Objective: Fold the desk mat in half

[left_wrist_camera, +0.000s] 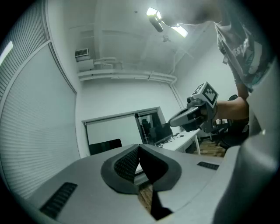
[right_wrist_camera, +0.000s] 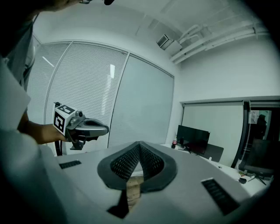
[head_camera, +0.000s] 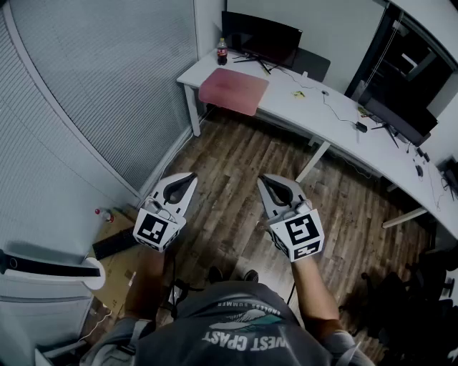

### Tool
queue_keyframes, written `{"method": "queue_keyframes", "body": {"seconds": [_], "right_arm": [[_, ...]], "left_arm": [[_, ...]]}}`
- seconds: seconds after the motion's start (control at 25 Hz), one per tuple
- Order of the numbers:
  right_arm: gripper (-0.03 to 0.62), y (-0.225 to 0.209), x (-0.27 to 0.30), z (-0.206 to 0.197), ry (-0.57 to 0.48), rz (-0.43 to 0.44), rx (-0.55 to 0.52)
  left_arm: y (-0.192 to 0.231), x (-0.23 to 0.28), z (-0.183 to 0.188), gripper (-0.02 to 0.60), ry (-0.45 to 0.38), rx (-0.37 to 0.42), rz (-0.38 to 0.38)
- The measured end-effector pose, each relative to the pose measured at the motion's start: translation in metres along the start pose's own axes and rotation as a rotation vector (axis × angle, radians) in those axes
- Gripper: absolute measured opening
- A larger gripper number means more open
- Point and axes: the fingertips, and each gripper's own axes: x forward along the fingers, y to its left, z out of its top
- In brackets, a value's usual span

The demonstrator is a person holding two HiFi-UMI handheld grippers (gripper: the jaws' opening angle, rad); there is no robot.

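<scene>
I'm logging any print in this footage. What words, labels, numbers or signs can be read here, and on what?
"WEST COAST", first letter unclear: on the person's shirt.
Smaller arched line above it on the shirt: too blurred to read.
Label of the bottle on the desk: too small to read.
Cubes on the left gripper and right gripper: square marker patterns only, no words.

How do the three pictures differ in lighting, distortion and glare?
Head view: dim and bluish, the white desk curves under the wide lens, the pink desk mat is clear. Left gripper view: strong fisheye, black corners, the ceiling lamp glares. Right gripper view: same fisheye, even light, bright window blinds without glare.
</scene>
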Motion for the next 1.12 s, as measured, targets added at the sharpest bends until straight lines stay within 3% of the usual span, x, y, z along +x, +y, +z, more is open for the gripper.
{"method": "queue_keyframes", "body": {"seconds": [1.12], "right_arm": [[0.026,-0.005,0.042,-0.01,0.018,-0.022,0.036]], "left_arm": [[0.031,0.008,-0.033,0.017,0.013,-0.036,-0.036]]}}
